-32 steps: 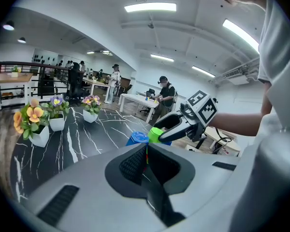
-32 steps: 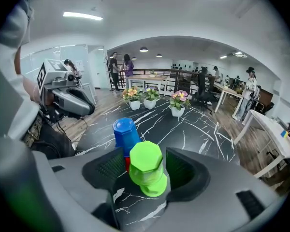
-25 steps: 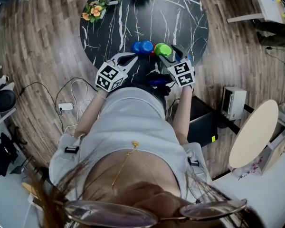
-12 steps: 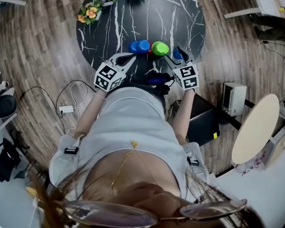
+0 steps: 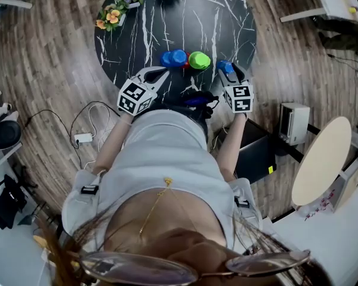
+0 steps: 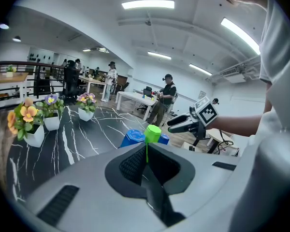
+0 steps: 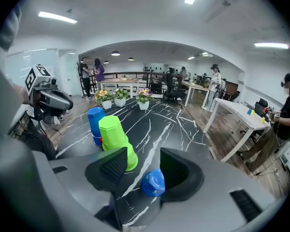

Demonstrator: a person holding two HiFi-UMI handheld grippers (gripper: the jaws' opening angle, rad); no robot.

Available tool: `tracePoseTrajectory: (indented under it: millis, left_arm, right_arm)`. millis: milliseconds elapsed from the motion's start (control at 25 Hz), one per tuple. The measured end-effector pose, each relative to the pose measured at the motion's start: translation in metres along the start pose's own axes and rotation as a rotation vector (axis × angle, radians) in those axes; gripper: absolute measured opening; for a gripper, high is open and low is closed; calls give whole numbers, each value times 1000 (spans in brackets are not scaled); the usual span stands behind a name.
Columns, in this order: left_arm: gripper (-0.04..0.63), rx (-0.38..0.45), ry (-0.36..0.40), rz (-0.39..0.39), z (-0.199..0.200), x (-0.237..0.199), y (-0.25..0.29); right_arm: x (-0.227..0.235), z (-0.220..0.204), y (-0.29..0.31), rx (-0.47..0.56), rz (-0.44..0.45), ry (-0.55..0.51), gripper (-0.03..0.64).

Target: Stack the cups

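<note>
head view: we see a round black table [image 5: 167, 22] with white veins, and both grippers reach over its near edge. the left gripper [image 5: 161, 73] is just in front of the blue cup stack [image 5: 173, 58], apart from it. the green cup stack [image 5: 199, 59] stands just beside the blue one, to its right. the right gripper [image 5: 229, 71] is further to the right, around a single blue cup [image 5: 223, 66]. flower pots [image 5: 112, 16] stand at the far left edge of the table.

in the left gripper view the left gripper [image 6: 146, 151] has its jaws pressed together with nothing between them; only a thin slit remains, and green shows through it.

in the right gripper view the right gripper [image 7: 144, 168] has its jaws apart, and they have just been closing. the single blue cup [image 7: 152, 181] sits on the table between them, close against the right jaw, with its flat end towards the camera. the left pad [image 7: 111, 166] is clearly away from it, so the cup is not gripped yet. beyond the jaws the green cup stack [image 7: 115, 140] stands upside down, and the blue cup stack [image 7: 95, 122] is just behind it, to its left.
</note>
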State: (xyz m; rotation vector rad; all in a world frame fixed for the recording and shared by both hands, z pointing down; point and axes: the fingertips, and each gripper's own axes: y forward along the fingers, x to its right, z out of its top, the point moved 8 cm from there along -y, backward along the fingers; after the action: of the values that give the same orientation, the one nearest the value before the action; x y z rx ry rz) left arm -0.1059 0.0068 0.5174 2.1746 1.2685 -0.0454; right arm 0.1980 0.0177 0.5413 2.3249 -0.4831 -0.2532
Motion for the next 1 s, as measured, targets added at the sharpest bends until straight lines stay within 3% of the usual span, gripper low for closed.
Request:
tracePoseTrajectory:
  millis: [320,1000]
  left_arm:
    - [34,-8,-7,19,-1,1,-2]
    - [34,-31,-15,50,-4,2,-5]
  right_arm:
    - [13,-32,14,-105,-48,-2,227]
    - [26,-63,46,-156,-69,89,236]
